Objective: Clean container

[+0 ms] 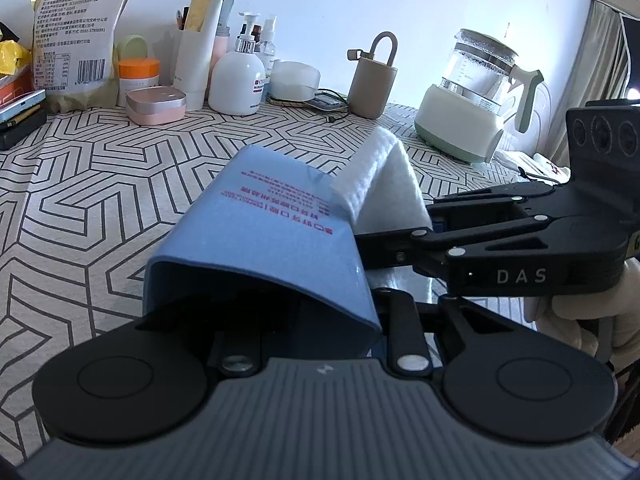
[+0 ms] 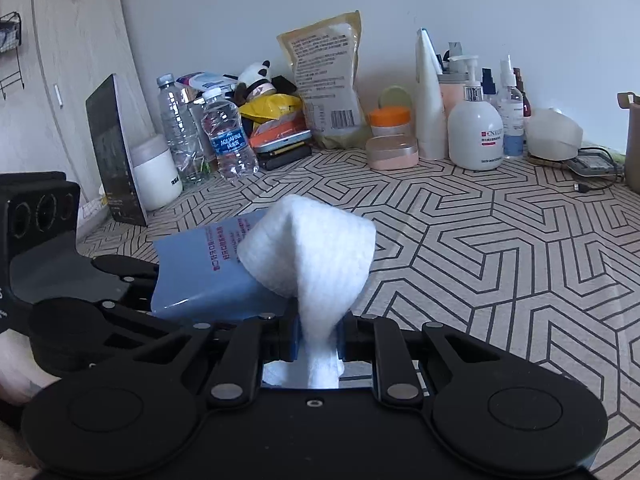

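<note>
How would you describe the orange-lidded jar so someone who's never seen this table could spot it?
Look along the white wall at the back of the patterned tablecloth, to the tall printed food bag. Just right of it, behind the flat pink case, stands the small jar. It alone has a bright orange lid.

Blue container (image 1: pixel 276 248): rectangular, glossy, red print on its upper face, open mouth toward the left wrist camera, held tilted above the patterned worktop (image 1: pixel 100 184). White cloth (image 2: pixel 312 248): soft, textured, bunched into a peak, its lower end pinched narrow, draped against the container's far right edge, touching it.
</note>
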### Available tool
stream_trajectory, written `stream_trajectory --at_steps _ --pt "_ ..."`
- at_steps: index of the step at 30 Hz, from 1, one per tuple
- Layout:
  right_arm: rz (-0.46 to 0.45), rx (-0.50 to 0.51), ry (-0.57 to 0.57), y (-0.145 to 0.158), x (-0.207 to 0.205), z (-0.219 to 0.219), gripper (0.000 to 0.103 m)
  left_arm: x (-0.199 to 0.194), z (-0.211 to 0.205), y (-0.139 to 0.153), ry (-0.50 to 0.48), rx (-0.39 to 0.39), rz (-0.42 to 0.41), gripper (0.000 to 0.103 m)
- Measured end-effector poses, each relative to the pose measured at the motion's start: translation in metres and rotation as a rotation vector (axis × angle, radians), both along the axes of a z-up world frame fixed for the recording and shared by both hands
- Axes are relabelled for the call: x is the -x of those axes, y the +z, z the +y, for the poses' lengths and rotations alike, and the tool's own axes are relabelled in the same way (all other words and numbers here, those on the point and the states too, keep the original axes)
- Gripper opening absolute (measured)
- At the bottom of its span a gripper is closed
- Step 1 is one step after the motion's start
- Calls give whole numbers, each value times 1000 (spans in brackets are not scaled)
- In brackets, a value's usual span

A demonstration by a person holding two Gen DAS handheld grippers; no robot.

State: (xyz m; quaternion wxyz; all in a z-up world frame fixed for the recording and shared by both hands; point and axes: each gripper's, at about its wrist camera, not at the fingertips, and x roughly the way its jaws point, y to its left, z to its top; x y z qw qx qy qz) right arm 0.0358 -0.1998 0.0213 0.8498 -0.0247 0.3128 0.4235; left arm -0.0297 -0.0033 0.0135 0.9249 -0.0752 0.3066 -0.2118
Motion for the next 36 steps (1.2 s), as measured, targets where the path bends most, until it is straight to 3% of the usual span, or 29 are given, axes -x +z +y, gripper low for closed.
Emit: stream_trajectory --at_steps 5,12,17,21,26,33,36 --pt "-35 15 -5 -2 4 2 22 0 -3 1 2 -22 -4 23" --pt "5 -35 -41 -8 -1 -6 22 1 -8 1 3 -34 -6 24" --pt "-81 36 -61 -6 10 5 22 0 -7 1 3 -29 -5 24" --pt "-92 51 -72 -7 9 6 22 -1 -7 1 5 -32 -3 24" --pt "-156 99 -89 -6 18 11 22 5 -14 4 10 -97 -21 30" --pt "-162 113 -91 -6 17 12 22 19 -12 7 37 -191 -58 42" --pt "-163 114 -85 -6 18 13 22 33 -9 12 42 -208 -95 55"
